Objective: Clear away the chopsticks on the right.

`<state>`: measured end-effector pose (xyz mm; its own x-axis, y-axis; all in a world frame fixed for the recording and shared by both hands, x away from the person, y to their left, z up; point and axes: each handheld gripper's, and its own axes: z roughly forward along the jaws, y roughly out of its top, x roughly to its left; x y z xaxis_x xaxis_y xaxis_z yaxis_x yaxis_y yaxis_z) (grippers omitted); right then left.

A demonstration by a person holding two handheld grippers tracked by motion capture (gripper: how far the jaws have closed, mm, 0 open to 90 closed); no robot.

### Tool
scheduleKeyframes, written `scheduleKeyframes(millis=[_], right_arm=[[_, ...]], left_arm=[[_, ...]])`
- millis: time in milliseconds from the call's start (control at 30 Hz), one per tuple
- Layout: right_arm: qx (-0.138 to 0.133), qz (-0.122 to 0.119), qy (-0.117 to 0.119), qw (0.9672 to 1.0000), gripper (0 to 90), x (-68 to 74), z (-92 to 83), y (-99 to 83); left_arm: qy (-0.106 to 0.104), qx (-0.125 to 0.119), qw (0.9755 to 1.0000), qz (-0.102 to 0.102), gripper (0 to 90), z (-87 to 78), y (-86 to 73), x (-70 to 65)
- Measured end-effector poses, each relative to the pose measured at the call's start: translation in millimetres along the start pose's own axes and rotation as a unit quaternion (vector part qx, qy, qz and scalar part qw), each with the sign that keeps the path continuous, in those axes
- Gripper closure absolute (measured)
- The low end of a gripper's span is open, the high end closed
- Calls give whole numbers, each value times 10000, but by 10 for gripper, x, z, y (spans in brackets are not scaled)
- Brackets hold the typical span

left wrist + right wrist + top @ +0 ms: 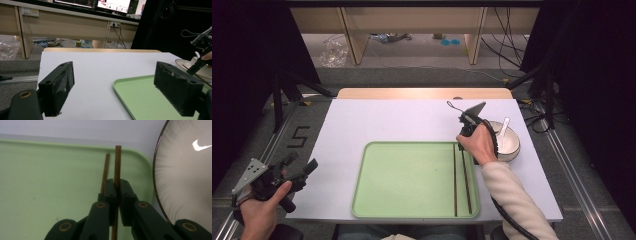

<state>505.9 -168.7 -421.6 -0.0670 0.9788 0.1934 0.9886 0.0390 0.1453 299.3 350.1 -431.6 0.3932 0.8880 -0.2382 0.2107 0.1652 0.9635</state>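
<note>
Chopstick (117, 162) – clenched in right tongs (117, 185) | left tongs (120, 90) – released

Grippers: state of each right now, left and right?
Left gripper: open, nothing between its fingers, held off the tray's left side.
Right gripper: shut on a chopstick over the tray; the second chopstick lies just beside it.

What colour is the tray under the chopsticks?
Pale green tray, clearest in the high view.
</note>
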Motion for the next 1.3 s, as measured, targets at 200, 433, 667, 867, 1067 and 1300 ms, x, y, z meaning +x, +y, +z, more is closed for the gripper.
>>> scheduleKeyframes(millis=[200, 433, 667, 867, 1067, 1300], right_arm=[[147, 124, -191, 9996, 866, 53, 122, -47], [103, -184, -224, 9995, 819, 98, 181, -94], [-751, -1022, -11, 9919, 655, 83, -2, -199], [-1763, -2184, 333, 9592, 557, -37, -125, -355], [-2496, -2585, 554, 9316, 408, -194, -218, -505], [-3500, -2892, 718, 8881, 351, -287, -307, -732]], left_arm=[[9, 16, 10000, 1, 165, 1, -1, -4], [-1, 3, 10000, 6, 165, 0, 0, -2], [2, 7, 10000, 17, 165, -1, 0, -1], [34, 25, 10000, -9, 165, -2, 0, -13], [77, 22, 10000, -55, 164, -4, -3, -18], [0, 9, 10000, 44, 164, 2, 2, -8]])
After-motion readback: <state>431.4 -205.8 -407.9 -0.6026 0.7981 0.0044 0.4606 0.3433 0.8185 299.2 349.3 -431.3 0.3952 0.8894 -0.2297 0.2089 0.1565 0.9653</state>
